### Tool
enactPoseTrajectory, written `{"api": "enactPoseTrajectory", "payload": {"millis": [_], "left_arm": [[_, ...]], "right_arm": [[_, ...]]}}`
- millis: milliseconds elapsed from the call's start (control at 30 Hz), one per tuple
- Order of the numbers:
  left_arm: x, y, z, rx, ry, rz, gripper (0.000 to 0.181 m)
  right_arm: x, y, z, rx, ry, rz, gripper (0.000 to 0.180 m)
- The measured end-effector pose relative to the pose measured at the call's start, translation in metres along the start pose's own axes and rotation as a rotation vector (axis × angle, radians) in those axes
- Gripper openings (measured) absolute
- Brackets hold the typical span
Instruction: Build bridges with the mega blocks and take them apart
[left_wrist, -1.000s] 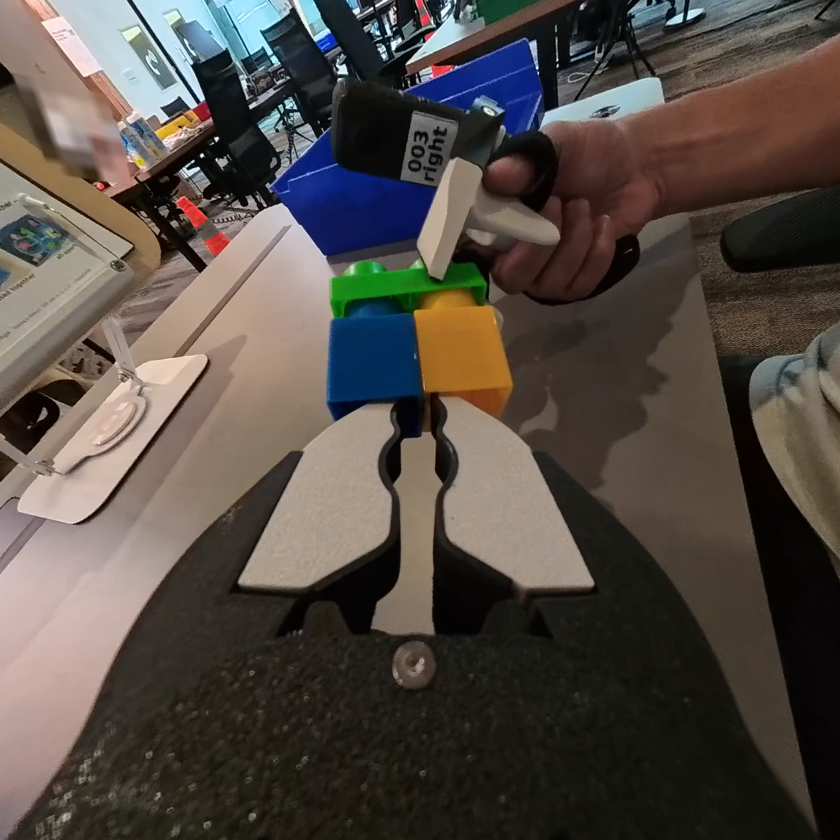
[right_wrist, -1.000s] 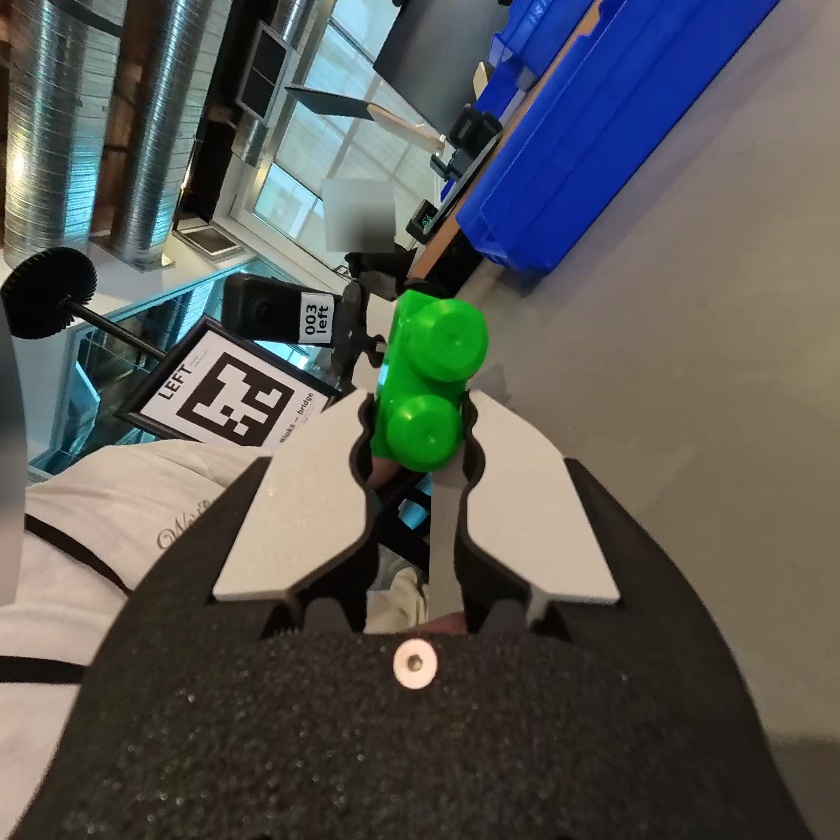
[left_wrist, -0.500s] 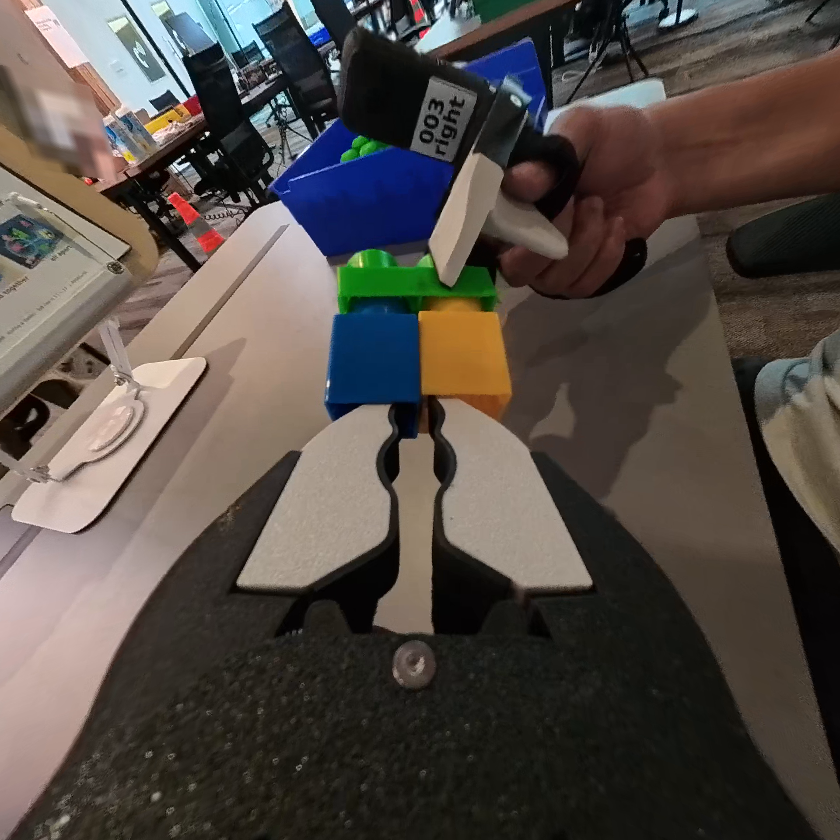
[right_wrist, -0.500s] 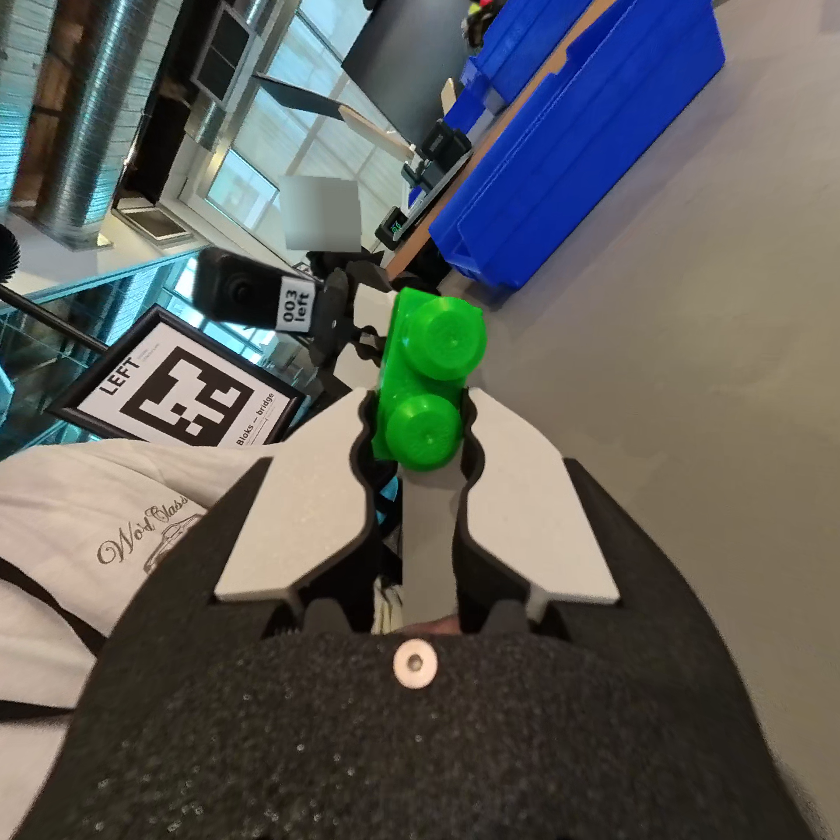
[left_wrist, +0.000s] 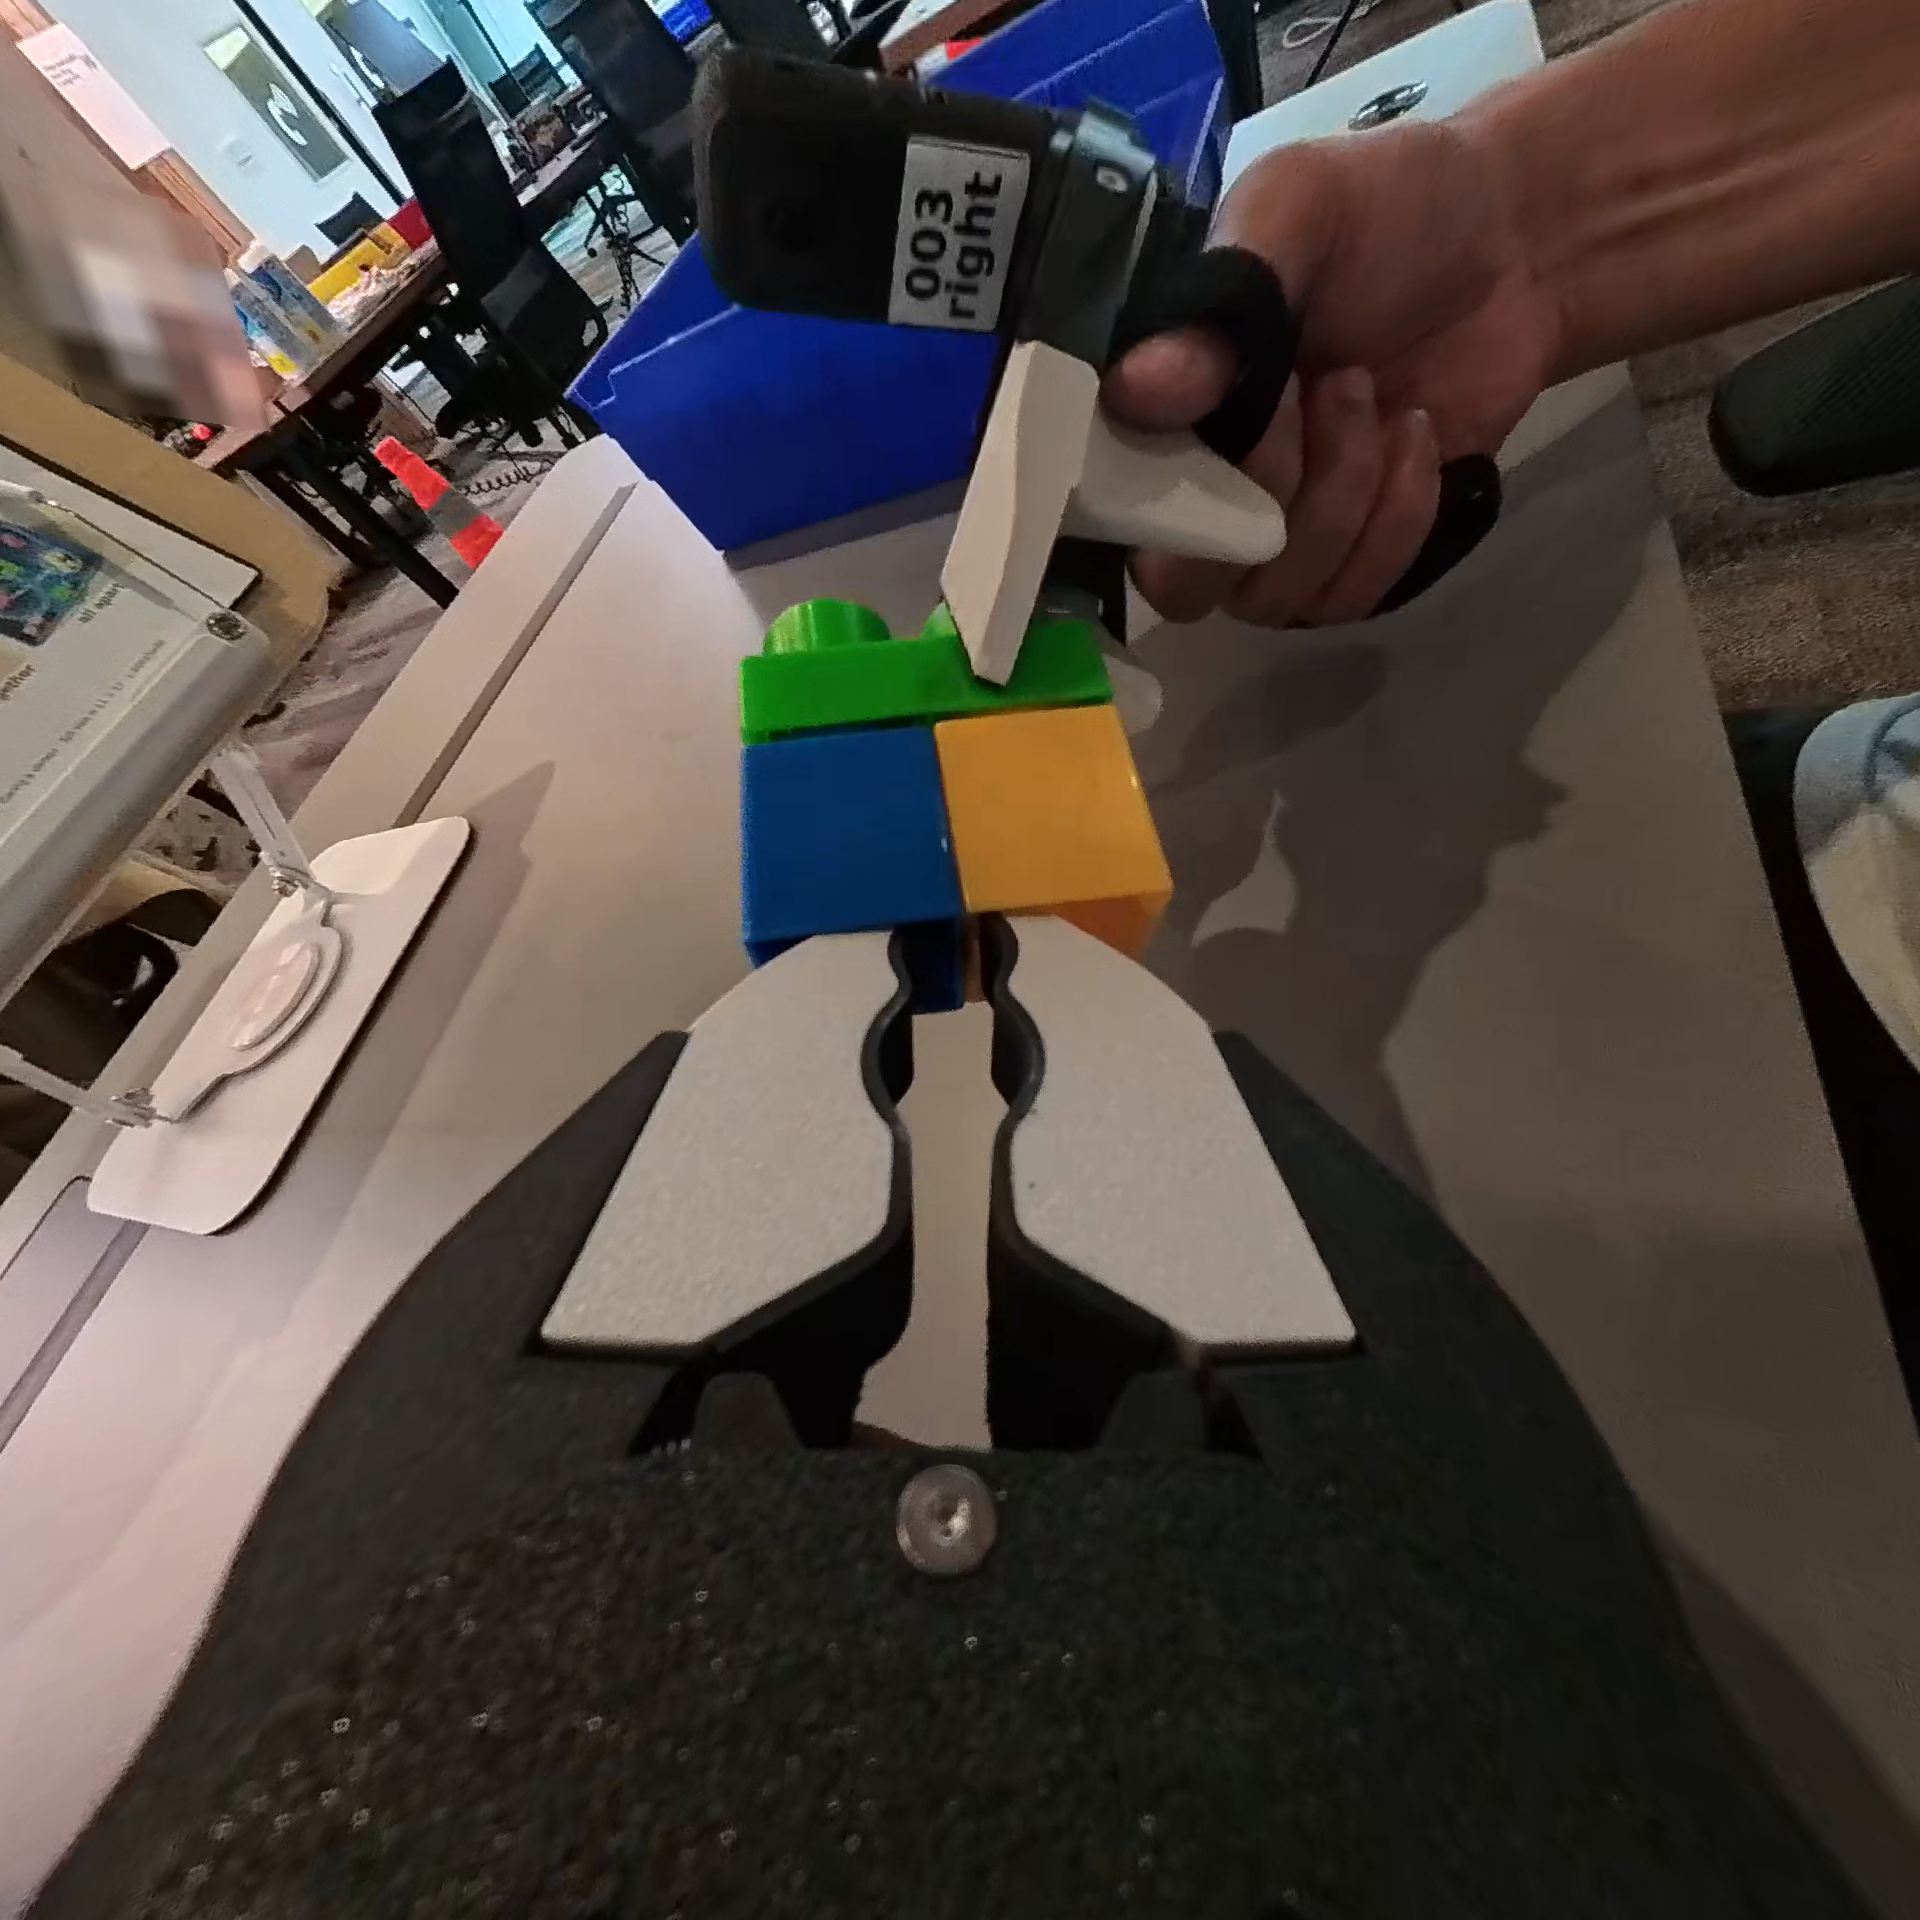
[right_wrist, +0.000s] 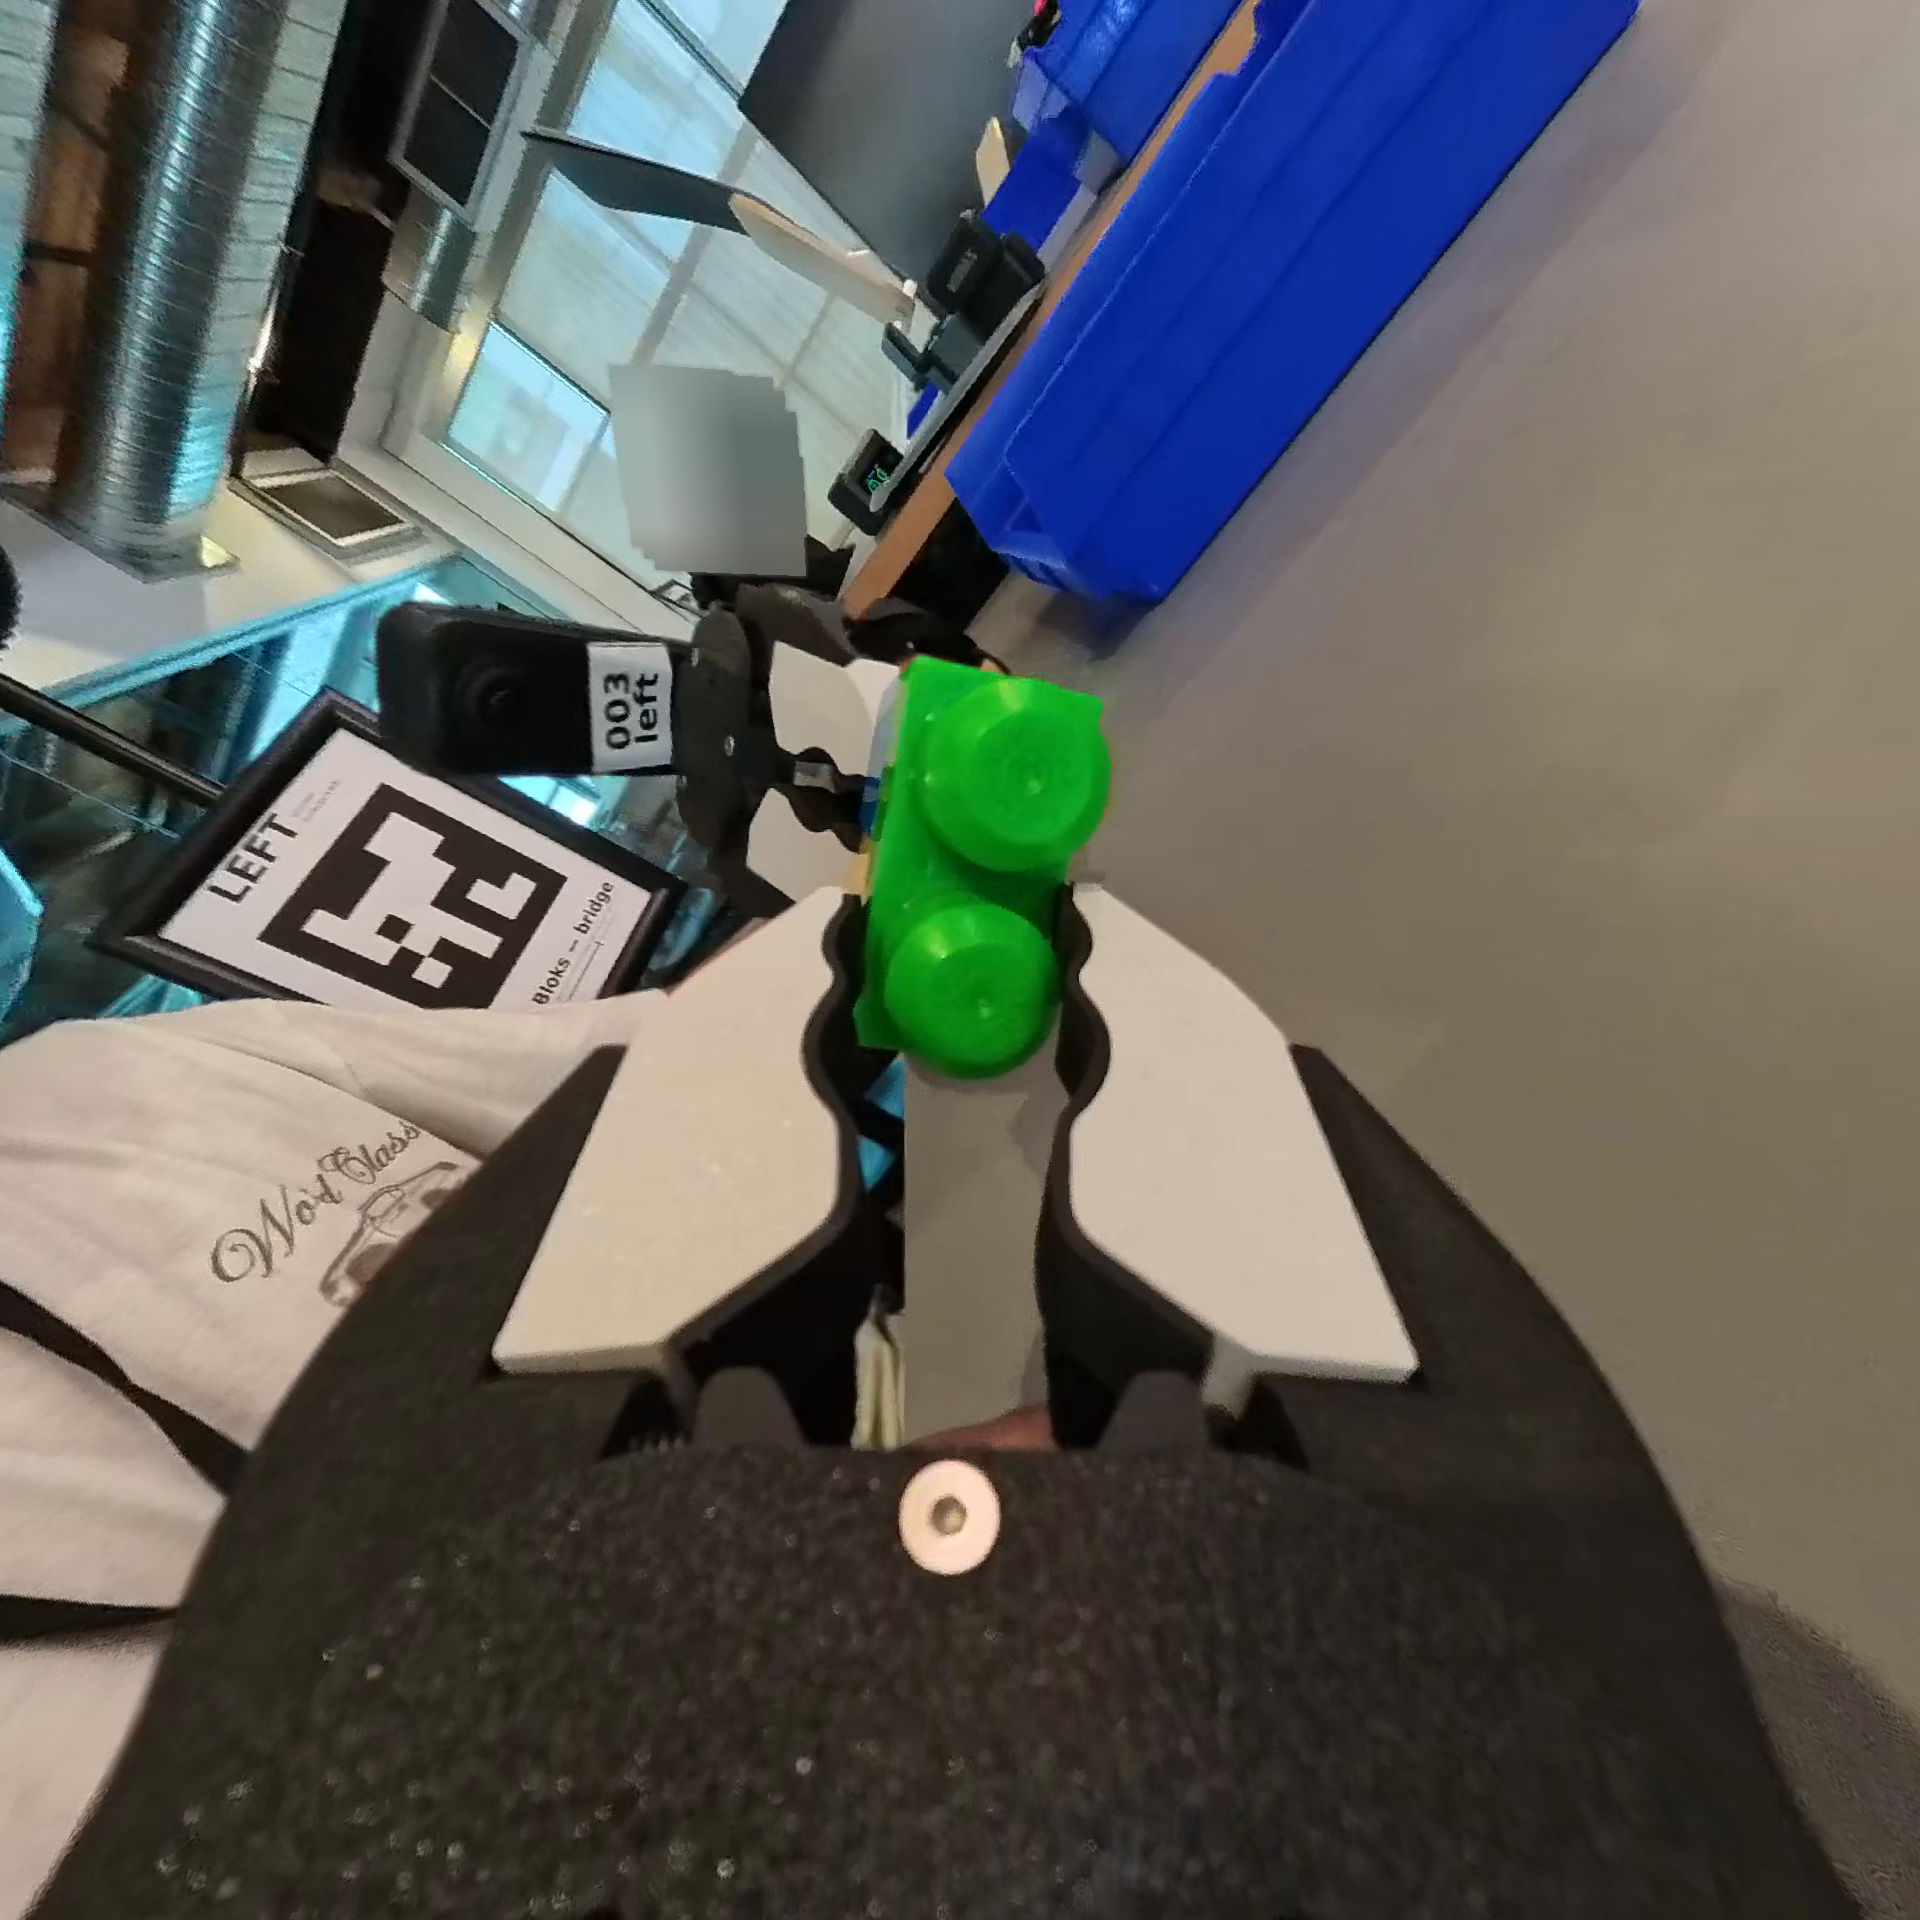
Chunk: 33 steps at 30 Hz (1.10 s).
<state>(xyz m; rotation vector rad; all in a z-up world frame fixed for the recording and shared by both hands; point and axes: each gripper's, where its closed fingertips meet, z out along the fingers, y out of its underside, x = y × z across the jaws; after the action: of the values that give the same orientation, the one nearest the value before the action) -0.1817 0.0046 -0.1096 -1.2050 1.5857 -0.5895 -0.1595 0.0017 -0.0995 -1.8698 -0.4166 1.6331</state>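
Note:
A blue block (left_wrist: 842, 821) and a yellow block (left_wrist: 1044, 805) stand side by side on the grey table (left_wrist: 582, 831). A green two-stud block (left_wrist: 873, 681) lies flush across their tops. My left gripper (left_wrist: 948, 961) is shut on the two blocks' adjoining lower walls. My right gripper (left_wrist: 1055, 665), held by a hand (left_wrist: 1382, 343), comes from above and is shut on the green block's right end. In the right wrist view, my right gripper (right_wrist: 961, 935) clamps the green block (right_wrist: 987, 862) around its near stud. The left gripper (right_wrist: 790, 769) shows behind it.
A blue bin (left_wrist: 810, 416) stands on the table just behind the blocks and also shows in the right wrist view (right_wrist: 1247, 364). A white sign stand base (left_wrist: 281, 997) sits at the left. A framed marker sign (right_wrist: 395, 904) and a person's white shirt (right_wrist: 208, 1195) are nearby.
The green block has gone down onto the blue and yellow blocks. The studs that showed in the gap under it are now hidden. Both grippers keep their hold.

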Motion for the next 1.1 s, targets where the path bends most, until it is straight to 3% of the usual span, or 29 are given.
{"api": "enactPoseTrajectory", "payload": {"millis": [233,400,500,667,1100], "left_arm": [[-0.005,-0.019,-0.014,0.003,-0.065,0.151,0.009],[-0.012,-0.034,-0.024,-0.002,-0.068,0.225,0.009],[-0.018,-0.035,-0.023,-0.027,-0.075,0.273,0.009],[-0.021,-0.036,-0.020,-0.017,-0.050,0.286,0.009],[-0.016,-0.028,-0.002,-0.005,0.021,0.252,0.009]], "right_arm": [[-0.020,-0.006,0.000,-0.047,-0.106,0.048,0.033],[-0.028,-0.014,-0.001,-0.128,-0.157,0.015,0.048],[-0.032,-0.024,0.001,-0.117,-0.144,-0.073,0.038],[-0.034,-0.028,0.002,-0.102,-0.132,-0.165,0.033],[-0.021,-0.022,-0.005,-0.081,-0.112,-0.102,0.033]]}}
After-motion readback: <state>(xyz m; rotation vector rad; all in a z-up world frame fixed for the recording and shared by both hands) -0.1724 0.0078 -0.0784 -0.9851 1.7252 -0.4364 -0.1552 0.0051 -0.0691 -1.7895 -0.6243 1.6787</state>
